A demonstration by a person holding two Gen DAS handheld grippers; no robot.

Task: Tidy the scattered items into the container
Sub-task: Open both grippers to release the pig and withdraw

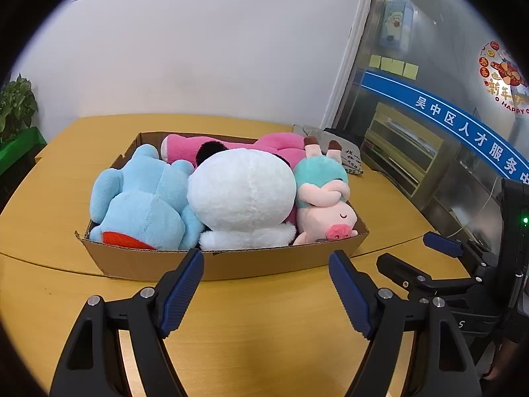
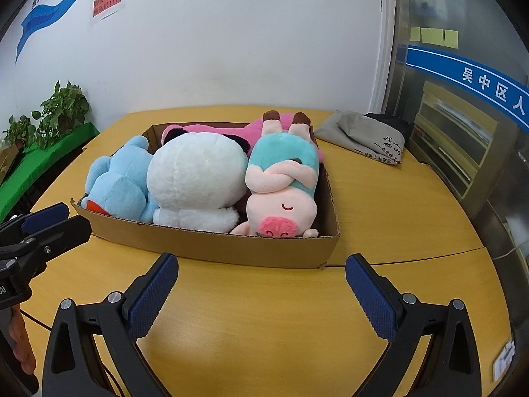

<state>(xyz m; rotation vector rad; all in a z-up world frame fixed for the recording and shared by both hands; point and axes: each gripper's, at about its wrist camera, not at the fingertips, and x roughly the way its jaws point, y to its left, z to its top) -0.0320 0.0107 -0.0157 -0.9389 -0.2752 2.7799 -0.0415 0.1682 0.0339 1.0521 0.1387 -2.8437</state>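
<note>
A shallow cardboard box [image 1: 231, 263] [image 2: 251, 249] rests on the yellow table and is packed with plush toys. From left to right lie a light blue plush [image 1: 142, 198] [image 2: 119, 188], a big white plush [image 1: 241, 198] [image 2: 195, 182] and a pink pig in teal [image 1: 325, 211] [image 2: 284, 195]. A pink plush [image 1: 211, 147] [image 2: 244, 130] lies along the back. My left gripper [image 1: 266, 258] stands open just in front of the box, nothing between its fingers. Likewise my right gripper [image 2: 261, 263] is open and empty before the box's near wall.
A grey folded cloth bag [image 2: 367, 135] [image 1: 344, 155] lies on the table behind the box at the right. Potted plants [image 2: 59, 109] stand at the left beyond the table's edge. A glass door with shelves [image 2: 456, 139] is at the right. Bare tabletop [image 2: 264, 324] lies under both grippers.
</note>
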